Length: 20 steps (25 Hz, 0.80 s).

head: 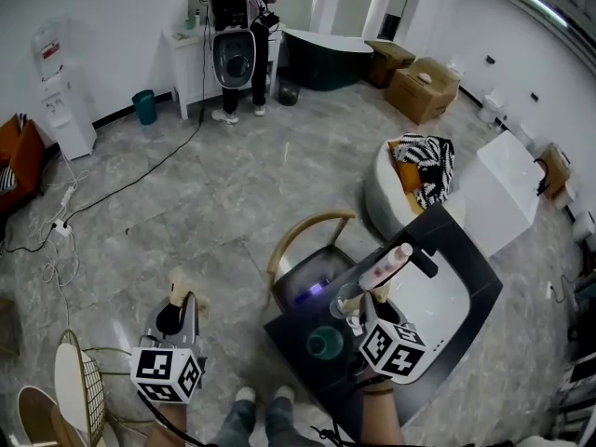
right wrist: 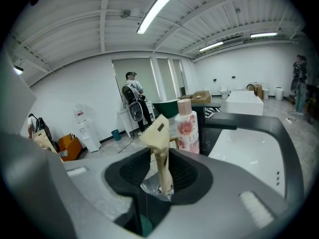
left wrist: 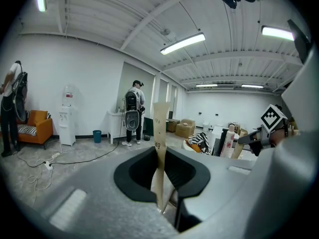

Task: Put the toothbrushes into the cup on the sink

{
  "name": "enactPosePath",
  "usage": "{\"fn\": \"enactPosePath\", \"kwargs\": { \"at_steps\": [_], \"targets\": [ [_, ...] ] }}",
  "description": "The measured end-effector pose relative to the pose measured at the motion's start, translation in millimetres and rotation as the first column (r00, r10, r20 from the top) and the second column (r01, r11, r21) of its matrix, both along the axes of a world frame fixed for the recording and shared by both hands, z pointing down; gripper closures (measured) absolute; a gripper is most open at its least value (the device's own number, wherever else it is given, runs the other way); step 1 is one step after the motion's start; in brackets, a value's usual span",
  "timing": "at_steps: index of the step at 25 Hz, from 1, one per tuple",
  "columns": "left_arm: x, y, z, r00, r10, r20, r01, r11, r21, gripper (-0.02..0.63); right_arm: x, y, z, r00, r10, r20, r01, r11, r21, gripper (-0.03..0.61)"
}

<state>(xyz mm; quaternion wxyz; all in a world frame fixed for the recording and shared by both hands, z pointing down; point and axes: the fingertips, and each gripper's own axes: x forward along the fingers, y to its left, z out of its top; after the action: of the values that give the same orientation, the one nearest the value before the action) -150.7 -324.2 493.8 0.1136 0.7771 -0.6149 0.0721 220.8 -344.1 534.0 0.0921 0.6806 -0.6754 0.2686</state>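
My left gripper (head: 180, 310) hangs over the floor left of the sink counter (head: 291, 331), shut on a tan paper-wrapped toothbrush (head: 179, 287) that sticks up between the jaws (left wrist: 160, 133). My right gripper (head: 361, 317) is over the black counter beside the white basin (head: 438, 305). Its jaws stand apart on both sides of a second tan toothbrush (right wrist: 160, 151). That toothbrush stands with its lower end in a clear glass cup (right wrist: 154, 187) just below the jaws, and the pads do not touch it. In the head view the cup (head: 346, 302) is partly hidden by the gripper.
A pink-labelled bottle (head: 384, 268) and a black faucet (head: 424, 261) stand just beyond the cup. A teal round thing (head: 326, 345) lies on the counter. A wooden chair (head: 307, 240) stands behind the counter, a wire chair (head: 79, 389) at lower left. A person (head: 237, 35) stands far back.
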Motion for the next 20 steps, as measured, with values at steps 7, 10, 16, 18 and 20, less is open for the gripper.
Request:
{"fn": "enactPosePath", "kwargs": {
  "at_steps": [7, 10, 16, 18, 20],
  "targets": [
    [8, 0, -2, 1.0, 0.03, -0.003, -0.03, 1.0, 0.005, 0.569, 3, 10, -3, 1.0, 0.022, 0.001, -0.022, 1.0, 0.0, 0.414],
    [13, 1, -2, 0.999, 0.049, -0.002, -0.049, 0.999, 0.005, 0.569, 4, 16, -5, 1.0, 0.031, -0.002, -0.031, 1.0, -0.004, 0.404],
    [17, 8, -7, 0.997, 0.083, -0.006, -0.083, 0.997, 0.011, 0.569, 3, 31, -14, 0.999, 0.053, -0.011, -0.053, 0.999, 0.003, 0.397],
    [19, 10, -8, 0.995, 0.098, -0.008, -0.098, 0.995, 0.01, 0.569, 4, 38, -17, 0.998, 0.06, -0.012, -0.06, 0.998, 0.005, 0.397],
    [21, 12, -9, 0.993, 0.114, -0.009, -0.114, 0.993, 0.009, 0.569, 4, 44, -21, 0.998, 0.067, -0.013, -0.067, 0.998, 0.007, 0.397]
  ]
}}
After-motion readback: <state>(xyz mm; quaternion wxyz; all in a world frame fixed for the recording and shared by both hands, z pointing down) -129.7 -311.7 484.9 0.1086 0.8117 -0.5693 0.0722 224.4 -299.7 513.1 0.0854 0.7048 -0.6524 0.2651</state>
